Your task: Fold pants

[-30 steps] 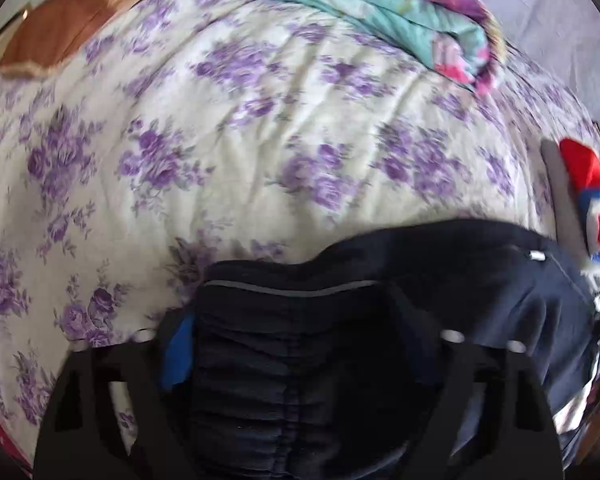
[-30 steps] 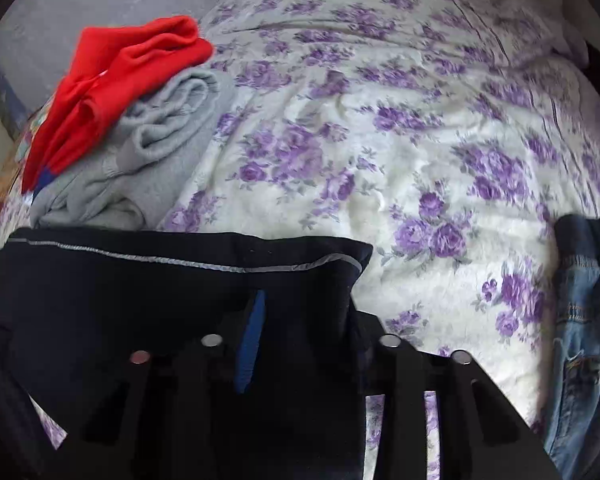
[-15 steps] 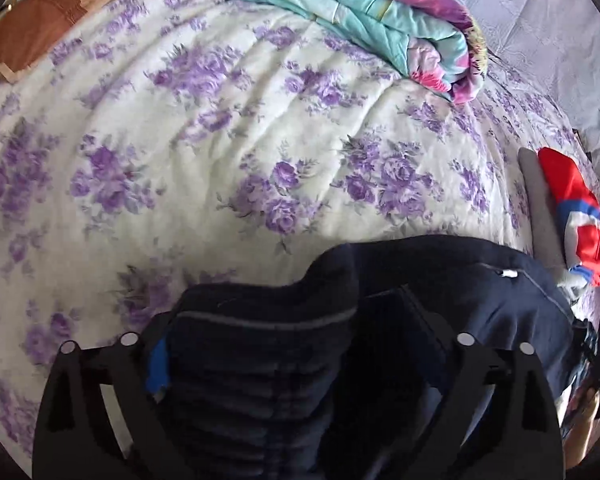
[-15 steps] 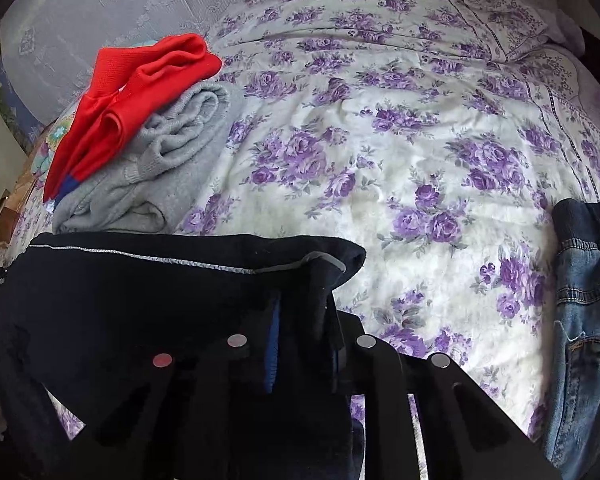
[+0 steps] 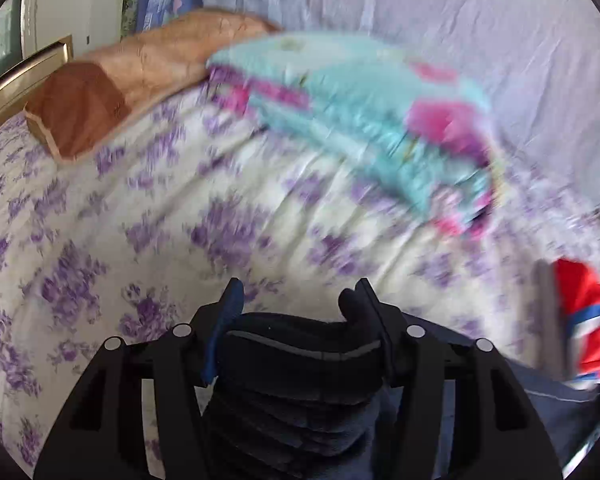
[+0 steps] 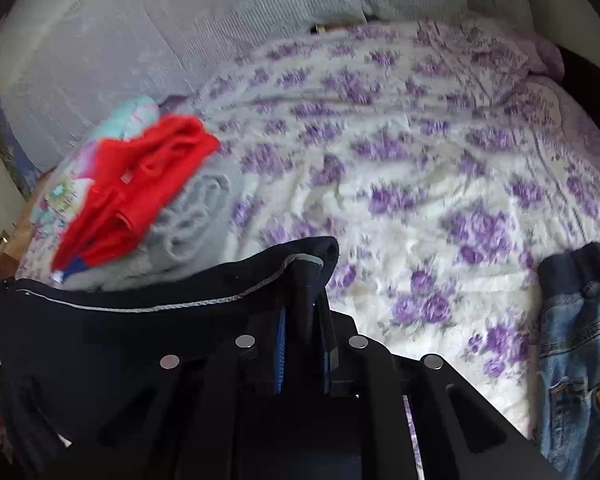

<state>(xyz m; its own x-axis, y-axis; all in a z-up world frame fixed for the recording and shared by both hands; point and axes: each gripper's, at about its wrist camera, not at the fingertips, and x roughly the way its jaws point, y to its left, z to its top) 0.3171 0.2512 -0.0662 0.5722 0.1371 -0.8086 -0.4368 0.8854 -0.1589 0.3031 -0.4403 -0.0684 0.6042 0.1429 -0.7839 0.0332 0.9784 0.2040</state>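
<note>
Dark navy pants (image 5: 300, 364) with a thin grey stripe hang bunched between both grippers over the bed. My left gripper (image 5: 296, 294) is closing its jaws on the gathered waistband, which fills the gap and touches both pads; the fingertips (image 5: 232, 296) stick out past the cloth. In the right wrist view the same pants (image 6: 120, 340) stretch off to the left. My right gripper (image 6: 304, 300) is shut on a folded edge of them, and the cloth drapes over its tips.
The bed has a purple floral cover (image 6: 420, 160). A folded teal and pink blanket (image 5: 360, 120) and a brown cushion (image 5: 100, 92) lie at the far side. Red clothing (image 6: 140, 184) rests on folded grey clothing (image 6: 196, 224). Blue jeans (image 6: 580, 340) lie at right.
My left gripper spread wide, then narrowed again around the bunched waistband, and it tilted up so more of the far bed shows. My right gripper rose slightly, keeping its hold.
</note>
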